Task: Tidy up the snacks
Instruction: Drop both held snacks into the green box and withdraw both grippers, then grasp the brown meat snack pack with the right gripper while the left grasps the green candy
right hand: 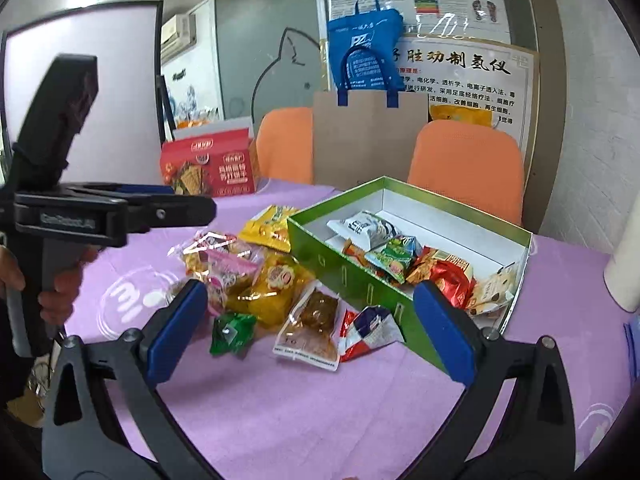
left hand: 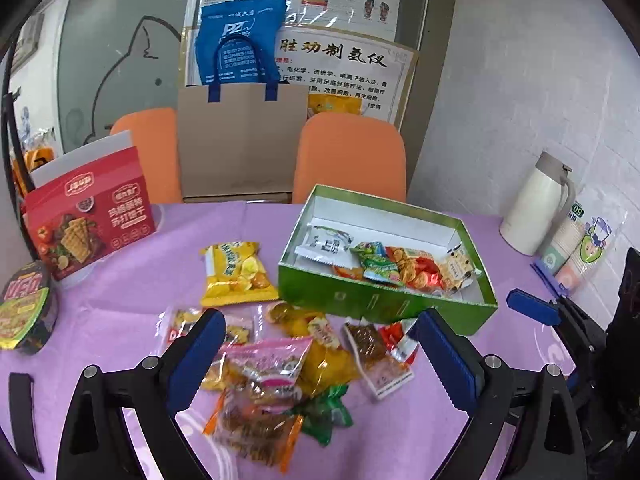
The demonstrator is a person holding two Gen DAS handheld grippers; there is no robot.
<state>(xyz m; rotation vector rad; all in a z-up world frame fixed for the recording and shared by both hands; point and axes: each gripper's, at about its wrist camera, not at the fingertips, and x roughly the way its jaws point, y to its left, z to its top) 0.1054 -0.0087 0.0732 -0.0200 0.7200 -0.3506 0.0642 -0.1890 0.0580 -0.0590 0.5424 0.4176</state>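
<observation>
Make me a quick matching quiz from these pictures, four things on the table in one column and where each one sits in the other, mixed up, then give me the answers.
Things:
1. white snack packet
2. large yellow chip bag
3. red cracker box
4. white thermos jug

Places:
A. standing at the table's far left
B. inside the green box
C. standing by the wall, right of the green box
D. lying flat on the purple cloth, just left of the green box

Pairs: 1-B, 2-D, 3-A, 4-C

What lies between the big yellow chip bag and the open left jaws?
In the left wrist view: a clear-wrapped snack packet on purple tablecloth, between yellow chip bag and left gripper.
</observation>
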